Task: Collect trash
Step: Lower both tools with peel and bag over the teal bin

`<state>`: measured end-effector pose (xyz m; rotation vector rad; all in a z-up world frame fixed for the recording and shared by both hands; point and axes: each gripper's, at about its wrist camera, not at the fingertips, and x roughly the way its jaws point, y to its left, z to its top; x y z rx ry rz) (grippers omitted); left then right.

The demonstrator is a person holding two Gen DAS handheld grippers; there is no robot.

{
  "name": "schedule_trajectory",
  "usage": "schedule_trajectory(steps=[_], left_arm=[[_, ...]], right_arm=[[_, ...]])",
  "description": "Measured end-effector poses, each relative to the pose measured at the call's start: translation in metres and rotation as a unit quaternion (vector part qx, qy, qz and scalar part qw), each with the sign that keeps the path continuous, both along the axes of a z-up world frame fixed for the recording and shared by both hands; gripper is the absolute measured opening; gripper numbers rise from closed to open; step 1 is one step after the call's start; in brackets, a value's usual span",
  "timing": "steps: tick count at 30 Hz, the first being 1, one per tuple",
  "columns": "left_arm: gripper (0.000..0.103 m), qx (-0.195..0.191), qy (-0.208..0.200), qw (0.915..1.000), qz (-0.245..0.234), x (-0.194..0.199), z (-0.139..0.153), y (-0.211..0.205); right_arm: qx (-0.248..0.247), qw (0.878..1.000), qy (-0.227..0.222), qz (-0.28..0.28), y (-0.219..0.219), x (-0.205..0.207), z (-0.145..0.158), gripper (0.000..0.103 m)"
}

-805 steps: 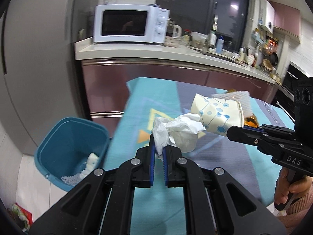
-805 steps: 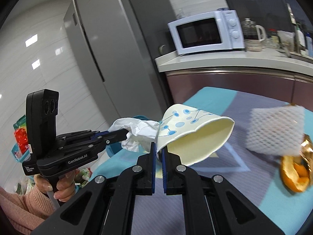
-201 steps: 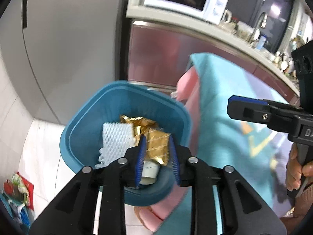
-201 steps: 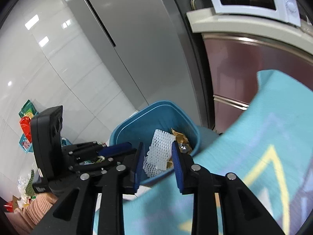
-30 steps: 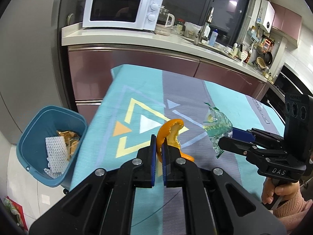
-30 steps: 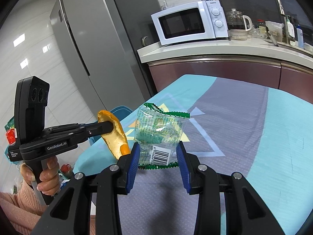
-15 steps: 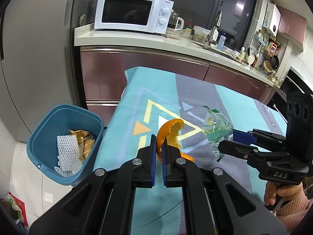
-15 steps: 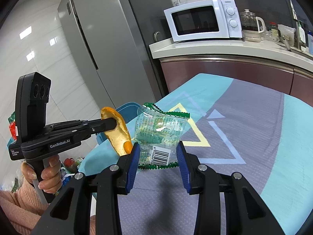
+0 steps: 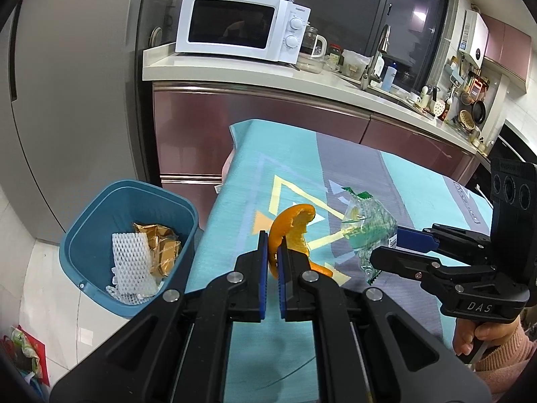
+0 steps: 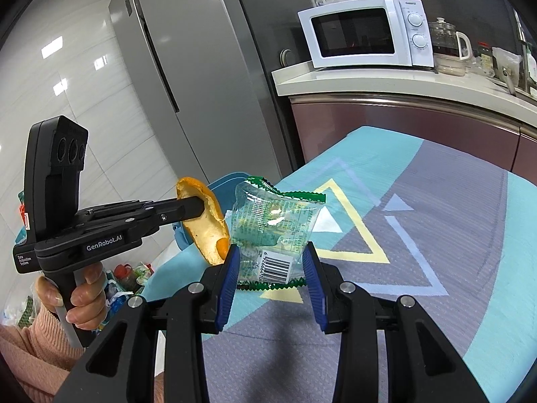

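above teal cloth (image 9: 295,154), left tool (image 9: 272,255) pinches upright peel (image 9: 290,226); right tool (image 10: 272,265) clamps wrapper (image 10: 273,228).

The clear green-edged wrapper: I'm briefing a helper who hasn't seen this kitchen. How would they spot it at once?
Start at the teal and grey tablecloth below the white microwave. Above its near left edge, the right tool holds the wrapper between its blue pads. Unlike the orange peel beside it in the left tool, it is see-through, with green zigzag edges and a barcode.
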<state>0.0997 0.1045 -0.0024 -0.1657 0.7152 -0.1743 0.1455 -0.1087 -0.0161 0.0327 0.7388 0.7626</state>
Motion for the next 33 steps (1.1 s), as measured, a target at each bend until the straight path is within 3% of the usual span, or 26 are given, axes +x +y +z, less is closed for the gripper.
schedule_trajectory(steps=[33], left_arm=[[0.005, 0.015, -0.011, 0.9994, 0.030, -0.003, 0.003, 0.025]], right_arm=[[-0.005, 1.000, 0.001, 0.028, 0.036, 0.010, -0.002, 0.036]])
